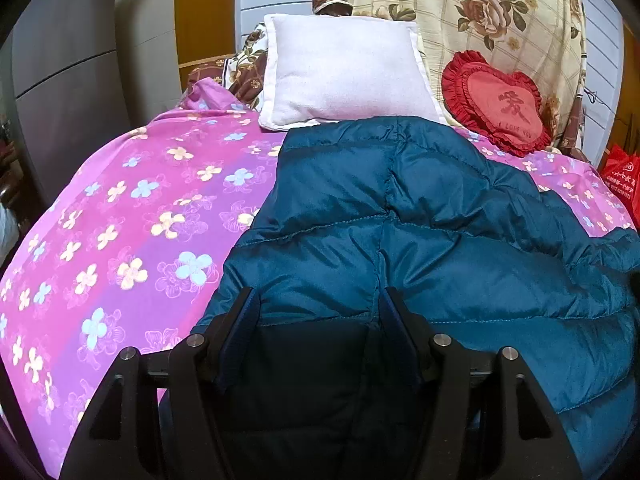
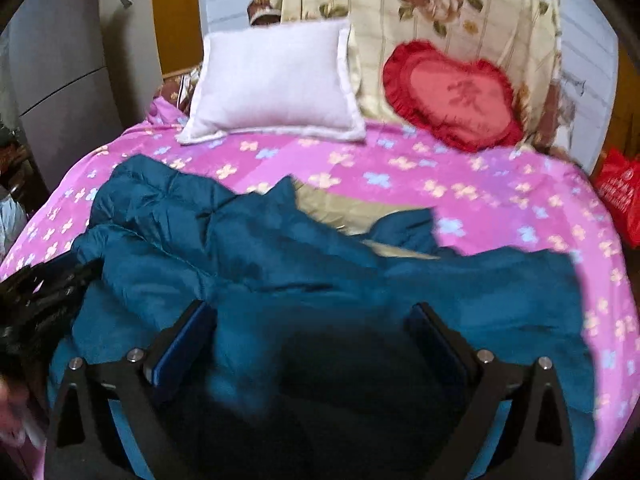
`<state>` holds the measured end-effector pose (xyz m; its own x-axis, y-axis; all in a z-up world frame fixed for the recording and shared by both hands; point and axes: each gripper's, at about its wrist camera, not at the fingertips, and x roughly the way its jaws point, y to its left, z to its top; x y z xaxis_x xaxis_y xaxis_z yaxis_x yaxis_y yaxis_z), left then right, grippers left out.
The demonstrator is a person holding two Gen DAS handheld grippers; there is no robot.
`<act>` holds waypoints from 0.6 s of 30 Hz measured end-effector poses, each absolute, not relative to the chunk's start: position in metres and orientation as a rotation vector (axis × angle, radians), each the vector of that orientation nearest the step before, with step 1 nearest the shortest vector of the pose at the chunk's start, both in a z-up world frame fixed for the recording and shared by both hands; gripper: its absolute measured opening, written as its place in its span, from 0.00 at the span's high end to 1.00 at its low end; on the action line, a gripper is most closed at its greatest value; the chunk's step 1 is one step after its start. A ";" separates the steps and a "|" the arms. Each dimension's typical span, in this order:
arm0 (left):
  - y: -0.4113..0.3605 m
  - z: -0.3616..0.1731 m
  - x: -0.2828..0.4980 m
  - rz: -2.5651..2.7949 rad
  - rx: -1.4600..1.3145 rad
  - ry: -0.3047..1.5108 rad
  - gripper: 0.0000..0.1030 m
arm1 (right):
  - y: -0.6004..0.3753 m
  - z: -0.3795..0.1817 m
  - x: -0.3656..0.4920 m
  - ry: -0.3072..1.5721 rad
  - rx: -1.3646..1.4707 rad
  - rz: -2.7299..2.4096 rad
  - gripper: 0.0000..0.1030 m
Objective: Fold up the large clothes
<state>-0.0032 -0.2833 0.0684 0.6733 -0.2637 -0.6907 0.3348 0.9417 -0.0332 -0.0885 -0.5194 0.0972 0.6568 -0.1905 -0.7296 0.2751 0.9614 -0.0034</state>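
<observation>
A teal quilted down jacket (image 1: 420, 232) lies spread on the pink flowered bedsheet (image 1: 132, 220). My left gripper (image 1: 318, 300) is open, its fingers resting over the jacket's near edge with fabric between them. In the right wrist view the jacket (image 2: 280, 264) lies crumpled, with a beige lining patch (image 2: 340, 208) showing near its middle. My right gripper (image 2: 312, 316) is open wide above the jacket's near part. The left gripper also shows in the right wrist view (image 2: 36, 292) at the left edge, touching the jacket. The right wrist view is blurred.
A white pillow (image 1: 344, 72) and a red heart cushion (image 1: 496, 104) lean at the head of the bed against a floral cream cloth (image 1: 480, 12). A red bag (image 1: 620, 180) sits off the right edge. A grey cabinet (image 1: 72, 92) stands left.
</observation>
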 end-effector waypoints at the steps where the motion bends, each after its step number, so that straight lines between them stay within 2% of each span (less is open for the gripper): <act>1: -0.283 0.068 -0.003 -0.336 0.100 0.760 0.58 | -0.526 0.102 -0.099 0.807 0.094 -0.287 0.03; 7: -0.284 0.068 -0.004 -0.331 0.103 0.755 0.58 | -0.589 0.106 -0.149 0.818 0.089 -0.454 0.03; 18: -0.283 0.066 0.002 -0.328 0.100 0.769 0.55 | -0.652 0.051 -0.161 0.849 0.292 -0.539 0.00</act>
<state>0.0022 -0.2832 0.0663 0.6703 -0.2545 -0.6970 0.3273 0.9444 -0.0301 -0.1606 -0.6522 0.0508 0.5391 -0.3325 -0.7738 0.5587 0.8287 0.0333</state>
